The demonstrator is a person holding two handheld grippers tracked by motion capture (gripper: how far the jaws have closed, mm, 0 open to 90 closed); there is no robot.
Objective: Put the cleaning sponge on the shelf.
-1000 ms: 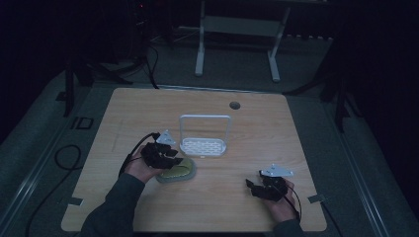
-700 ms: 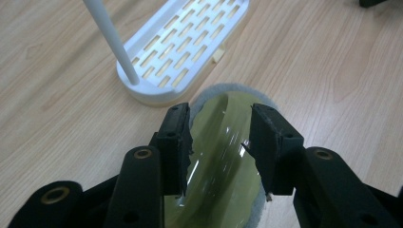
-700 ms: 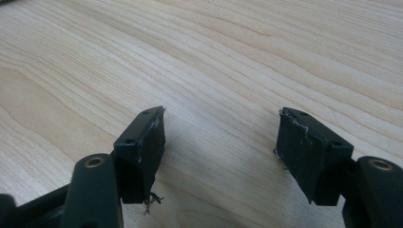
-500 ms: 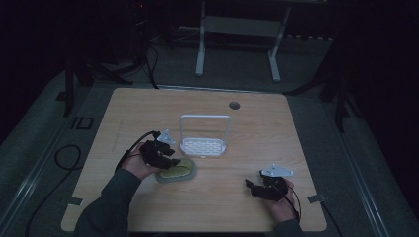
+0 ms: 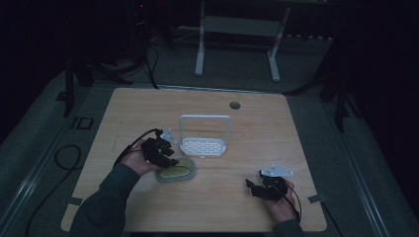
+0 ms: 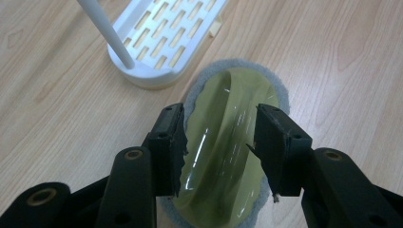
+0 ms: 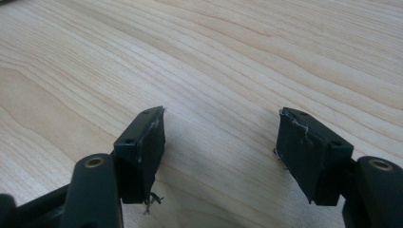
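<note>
Scrubber [image 6: 228, 142]: oval, glossy olive handle on grey fuzzy pad, between the spread jaws, unpinched.
Left gripper [image 6: 218, 137]: released, just opened.
Rack [image 6: 161, 38]: white slotted plastic, beyond jaws.
Right gripper [image 7: 221, 152]: spread over bare wood.

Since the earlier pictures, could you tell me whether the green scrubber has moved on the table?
No. The green scrubber lies at the same spot just in front of the white rack, near its left corner.

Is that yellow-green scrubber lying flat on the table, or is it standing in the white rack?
Flat on the table. The scrubber lies grey pad down on the wood beside the white rack, between the left gripper's open jaws.
</note>
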